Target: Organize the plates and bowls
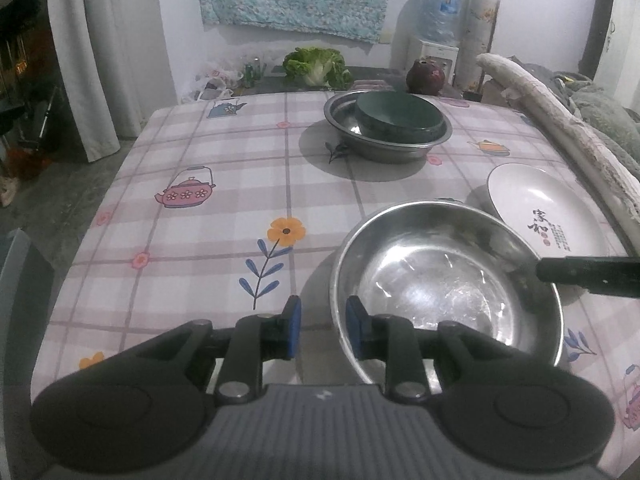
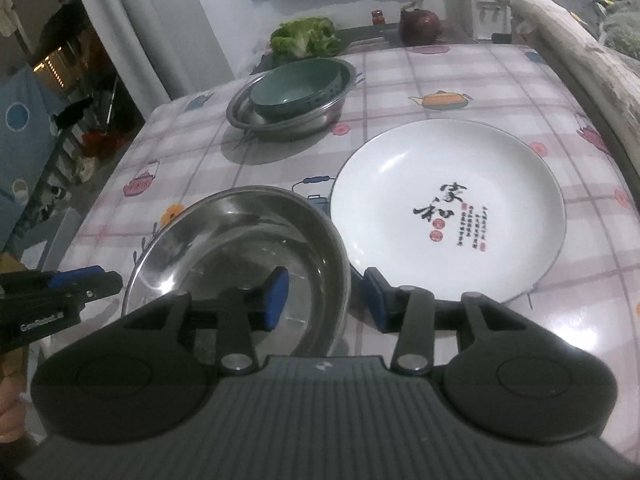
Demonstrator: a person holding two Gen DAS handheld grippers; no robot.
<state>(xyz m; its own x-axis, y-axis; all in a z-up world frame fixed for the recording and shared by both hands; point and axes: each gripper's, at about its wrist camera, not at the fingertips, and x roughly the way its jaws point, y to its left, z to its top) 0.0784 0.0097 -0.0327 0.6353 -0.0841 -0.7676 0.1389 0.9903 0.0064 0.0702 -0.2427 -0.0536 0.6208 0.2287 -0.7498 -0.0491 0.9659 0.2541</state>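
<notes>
An empty steel bowl (image 1: 440,280) (image 2: 224,248) stands on the tablecloth near the front. My left gripper (image 1: 324,326) is open, with the bowl's left rim in the gap between its blue pads. My right gripper (image 2: 325,300) is open too and straddles the right rim, one pad inside the bowl and one outside. A white plate (image 1: 548,208) (image 2: 448,208) with black calligraphy lies just right of the bowl. Farther back, a green bowl (image 1: 400,116) (image 2: 296,84) sits inside a steel basin (image 1: 388,148) (image 2: 288,124).
Lettuce (image 1: 316,64) and a dark red round thing (image 1: 426,76) lie at the table's far end, in front of a water dispenser (image 1: 438,8). A pale padded roll (image 1: 560,120) runs along the right edge. The table drops off at the left, by curtains.
</notes>
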